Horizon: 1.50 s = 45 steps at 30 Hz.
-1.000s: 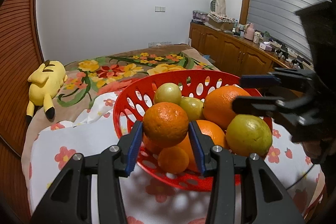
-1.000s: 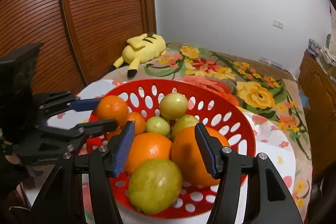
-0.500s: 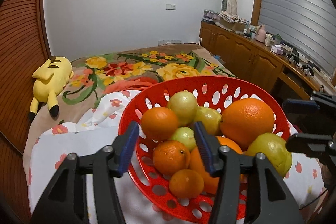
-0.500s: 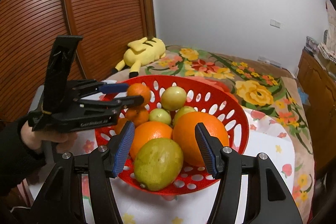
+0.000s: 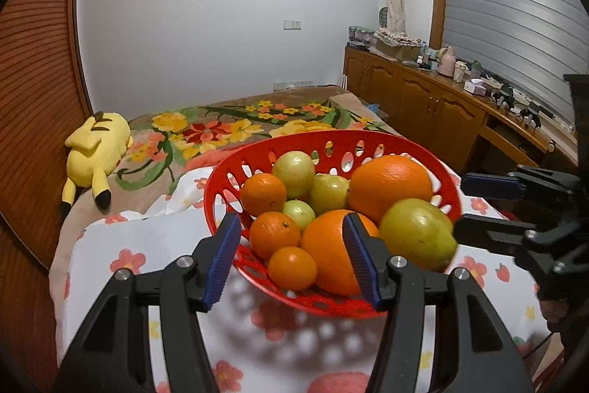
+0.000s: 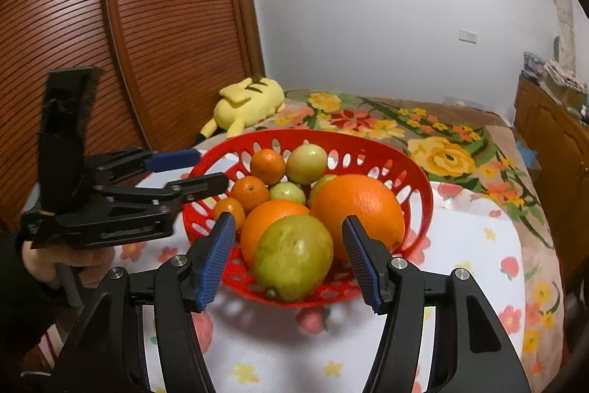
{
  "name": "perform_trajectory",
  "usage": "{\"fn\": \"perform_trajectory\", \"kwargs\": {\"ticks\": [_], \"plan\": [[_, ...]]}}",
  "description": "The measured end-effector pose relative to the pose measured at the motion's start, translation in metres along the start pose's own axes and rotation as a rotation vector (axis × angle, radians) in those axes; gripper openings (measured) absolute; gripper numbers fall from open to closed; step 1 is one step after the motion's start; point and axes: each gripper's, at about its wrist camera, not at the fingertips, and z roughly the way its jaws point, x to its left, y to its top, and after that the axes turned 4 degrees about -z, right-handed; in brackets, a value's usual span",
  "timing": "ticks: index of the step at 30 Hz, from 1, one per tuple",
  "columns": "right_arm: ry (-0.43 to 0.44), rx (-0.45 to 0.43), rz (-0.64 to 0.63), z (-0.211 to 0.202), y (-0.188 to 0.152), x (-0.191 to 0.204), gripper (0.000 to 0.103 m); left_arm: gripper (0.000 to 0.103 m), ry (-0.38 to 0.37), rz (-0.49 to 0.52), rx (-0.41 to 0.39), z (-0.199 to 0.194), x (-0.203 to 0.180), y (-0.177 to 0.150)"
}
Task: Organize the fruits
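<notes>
Bed (image 5: 206, 326) under a white cloth (image 5: 154, 238) printed with red and pink flowers, laid over a brown floral blanket (image 5: 235, 127). Red perforated basket (image 5: 368, 142) of fruit resting directly on the white cloth, with dappled shadow just beneath. Yellow plush toy (image 5: 94, 153) lying on the blanket at the far left, beside the slatted wooden wall, well apart from the basket.

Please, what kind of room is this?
Most likely a bedroom at home: a bed with a flowered blanket, a yellow plush toy lying on it, and wooden cabinets along the wall.
</notes>
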Motion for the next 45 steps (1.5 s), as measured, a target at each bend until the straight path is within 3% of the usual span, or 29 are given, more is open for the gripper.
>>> {"fn": "perform_trajectory", "kwargs": {"ticks": [16,32,37,45], "plan": [[-0.081,-0.074,0.026,-0.045,-0.022,0.019,0.066,0.069,0.057,0.020,-0.104,-0.075,-0.021,-0.024],[-0.147,-0.198,0.052,-0.110,-0.033,0.040,0.072,0.072,0.042,0.010,-0.159,-0.135,-0.045,-0.043],[-0.173,-0.225,0.049,-0.123,-0.038,0.046,0.077,0.095,0.052,-0.014,-0.209,-0.155,-0.046,-0.046],[-0.205,-0.253,0.040,-0.135,-0.045,0.057,0.087,0.097,0.147,-0.041,-0.242,-0.180,-0.044,-0.047]]}}
